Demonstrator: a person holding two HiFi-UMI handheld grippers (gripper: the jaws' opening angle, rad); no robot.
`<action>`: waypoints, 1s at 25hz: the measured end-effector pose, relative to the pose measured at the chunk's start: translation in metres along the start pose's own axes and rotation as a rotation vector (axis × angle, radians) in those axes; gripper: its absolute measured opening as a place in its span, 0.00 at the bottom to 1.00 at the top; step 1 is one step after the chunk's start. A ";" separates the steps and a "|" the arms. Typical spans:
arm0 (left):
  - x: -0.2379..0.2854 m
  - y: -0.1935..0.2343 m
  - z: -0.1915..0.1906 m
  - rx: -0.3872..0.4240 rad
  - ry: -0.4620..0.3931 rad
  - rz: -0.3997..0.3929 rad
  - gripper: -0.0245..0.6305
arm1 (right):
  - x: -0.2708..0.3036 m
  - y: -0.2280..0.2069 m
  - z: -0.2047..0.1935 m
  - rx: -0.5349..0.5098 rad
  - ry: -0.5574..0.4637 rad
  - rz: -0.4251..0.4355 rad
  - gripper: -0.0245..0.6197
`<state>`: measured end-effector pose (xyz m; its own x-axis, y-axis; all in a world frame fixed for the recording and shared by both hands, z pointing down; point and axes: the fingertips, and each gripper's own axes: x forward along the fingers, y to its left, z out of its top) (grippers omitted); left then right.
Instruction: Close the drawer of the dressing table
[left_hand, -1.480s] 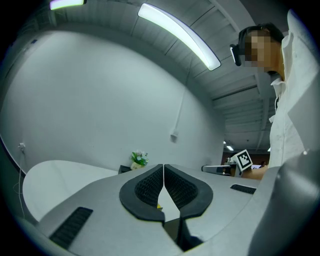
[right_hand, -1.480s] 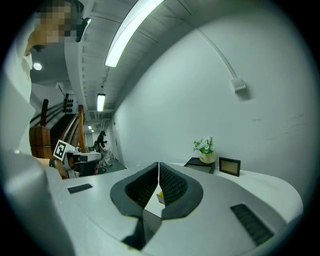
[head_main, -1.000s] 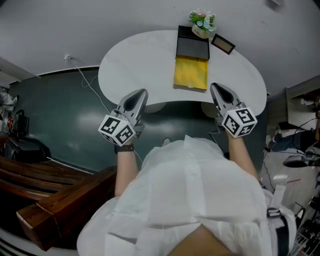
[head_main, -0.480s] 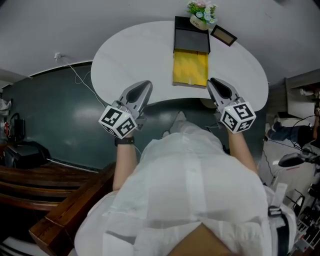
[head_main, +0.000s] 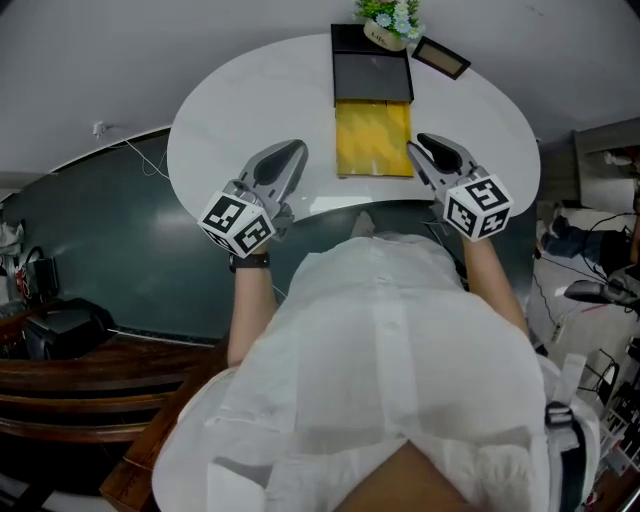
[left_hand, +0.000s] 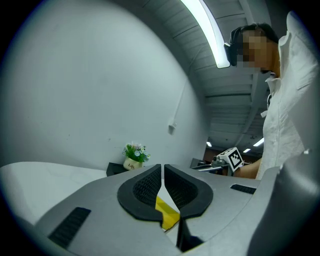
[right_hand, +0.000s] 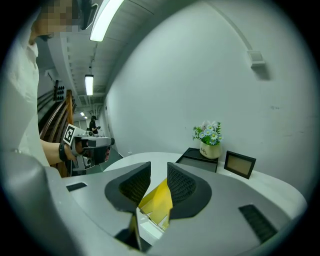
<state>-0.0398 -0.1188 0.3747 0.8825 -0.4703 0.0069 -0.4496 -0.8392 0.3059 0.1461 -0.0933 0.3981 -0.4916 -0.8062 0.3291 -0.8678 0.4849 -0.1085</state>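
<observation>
Little print to read: one word on a pot, coded squares on two cubes.
The white flower pot (left_hand: 132, 164) carries a small dark word that looks like "Life", too small to be sure of. The left cube (head_main: 238, 222) and right cube (head_main: 478, 208) bear black-and-white square code markers, without letters or numbers.
</observation>
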 end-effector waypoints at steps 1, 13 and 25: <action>0.005 0.003 0.000 0.005 0.003 -0.004 0.06 | 0.004 -0.004 0.000 -0.001 0.009 0.009 0.17; 0.051 0.012 -0.031 -0.003 0.052 -0.052 0.06 | 0.035 -0.014 -0.033 -0.078 0.161 0.130 0.19; 0.049 0.037 -0.033 -0.019 0.093 -0.126 0.06 | 0.066 0.022 -0.075 -0.267 0.399 0.213 0.20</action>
<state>-0.0084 -0.1639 0.4180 0.9410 -0.3337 0.0553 -0.3328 -0.8842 0.3278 0.1002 -0.1103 0.4879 -0.5443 -0.5136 0.6634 -0.6773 0.7356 0.0138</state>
